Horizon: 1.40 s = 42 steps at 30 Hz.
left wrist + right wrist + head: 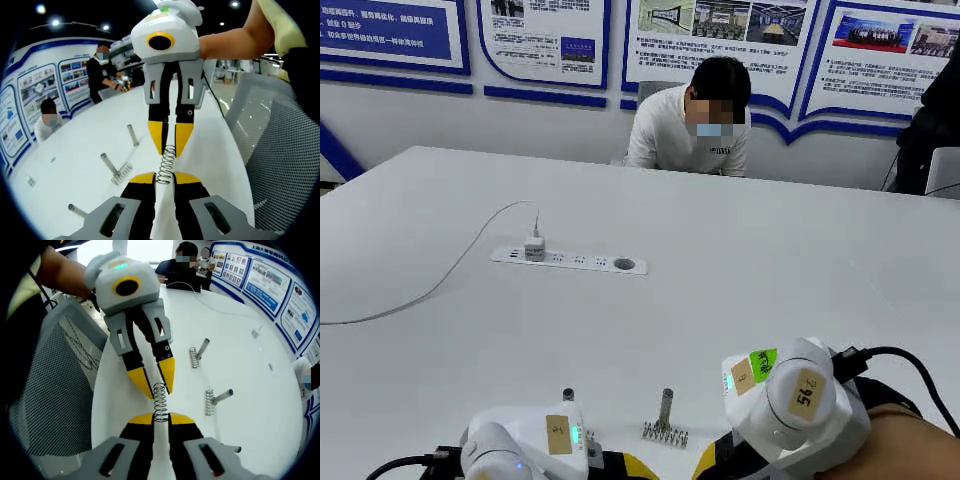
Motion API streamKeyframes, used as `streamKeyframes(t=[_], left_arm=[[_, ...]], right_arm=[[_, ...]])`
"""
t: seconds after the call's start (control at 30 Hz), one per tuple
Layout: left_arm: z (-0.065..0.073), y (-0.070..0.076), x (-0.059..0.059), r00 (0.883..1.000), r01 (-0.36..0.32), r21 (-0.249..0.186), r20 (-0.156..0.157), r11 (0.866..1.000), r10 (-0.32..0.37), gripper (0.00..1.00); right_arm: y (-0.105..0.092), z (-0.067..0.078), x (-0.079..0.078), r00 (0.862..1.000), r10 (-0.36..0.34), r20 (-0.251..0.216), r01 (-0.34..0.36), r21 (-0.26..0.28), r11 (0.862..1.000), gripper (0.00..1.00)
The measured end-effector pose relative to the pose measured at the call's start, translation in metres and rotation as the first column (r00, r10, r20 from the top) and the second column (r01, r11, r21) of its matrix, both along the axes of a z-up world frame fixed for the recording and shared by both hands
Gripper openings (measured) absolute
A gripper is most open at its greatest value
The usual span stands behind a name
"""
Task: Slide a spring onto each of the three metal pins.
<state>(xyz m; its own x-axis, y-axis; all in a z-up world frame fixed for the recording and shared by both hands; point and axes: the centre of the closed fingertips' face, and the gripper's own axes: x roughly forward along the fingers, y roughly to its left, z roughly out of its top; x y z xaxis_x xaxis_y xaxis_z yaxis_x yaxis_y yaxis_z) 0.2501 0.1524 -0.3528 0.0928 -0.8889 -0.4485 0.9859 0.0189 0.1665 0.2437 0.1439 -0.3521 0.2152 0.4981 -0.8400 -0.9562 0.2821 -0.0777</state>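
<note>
Step in hand: hand-off or re-grip of one spring, nothing being threaded.

Left claw (164, 179) is nearly closed, with its tips pinching one end of the spring (166, 164). The spring runs straight ahead from it into the right claw (161, 419). That one is also nearly closed and pinches the other end. So it's one spring gripped at both ends, claws nose to nose.

The pins sit to the right of the right claw in its own view:
- **Near pin** (235, 450): just beside the claw, looks bare.
- **Mid pin** (222, 396): further out.
- **Far pin** (202, 347): beyond that.

Second spring (209, 402) lies crosswise on the worktop (250, 365) at the mid pin's foot. Third spring (192, 357) lies the same way at the far pin's foot. Can't tell if they touch the pins or sit just beside them. Neither looks threaded.

My read: zero of three done.

Next: one claw has to let go so an end is free. The other then lines the spring up with a pin, bore over the tip, and pushes along the pin. The near pin is the obvious target.

Risk: a thin coil buckles or pops out of the pinch if it goes on off-axis.
</note>
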Motion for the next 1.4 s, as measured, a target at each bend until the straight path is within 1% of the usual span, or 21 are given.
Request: streamKeyframes(t=[0.27, 0.43, 0.77, 1.0, 1.1, 1.23, 1.4], left_arm=[[-0.001, 0.000, 0.001, 1.000, -0.003, 0.004, 0.000, 1.000, 0.003, 0.12], [-0.001, -0.002, -0.001, 1.000, 0.003, 0.002, 0.001, 1.000, -0.003, 0.12], [0.000, -0.004, -0.003, 1.000, 0.011, 0.001, 0.003, 1.000, -0.011, 0.12], [0.000, -0.007, -0.005, 1.000, 0.014, -0.004, -0.002, 1.000, -0.014, 0.12], [0.000, -0.007, -0.005, 1.000, 0.012, -0.009, -0.007, 1.000, -0.012, 0.13], [0.001, -0.008, -0.007, 1.000, 0.008, -0.016, -0.020, 1.000, -0.008, 0.16], [0.000, -0.006, -0.008, 0.999, -0.008, -0.024, -0.044, 1.000, 0.006, 0.21]], right_arm=[[0.011, 0.023, 0.001, 1.000, 0.013, 0.029, -0.014, 0.045, 0.999, 0.12], [0.019, 0.030, 0.001, 0.999, 0.023, 0.043, -0.026, 0.063, 0.998, 0.12], [0.028, 0.034, 0.000, 0.997, 0.045, 0.055, -0.049, 0.061, 0.997, 0.12], [0.028, 0.034, 0.000, 0.997, 0.051, 0.055, -0.053, 0.051, 0.997, 0.12], [0.025, 0.034, -0.001, 0.997, 0.051, 0.051, -0.053, 0.042, 0.998, 0.11], [0.022, 0.034, 0.000, 0.997, 0.052, 0.049, -0.053, 0.030, 0.998, 0.11], [0.019, 0.036, 0.003, 0.997, 0.052, 0.051, -0.053, 0.019, 0.998, 0.11]])
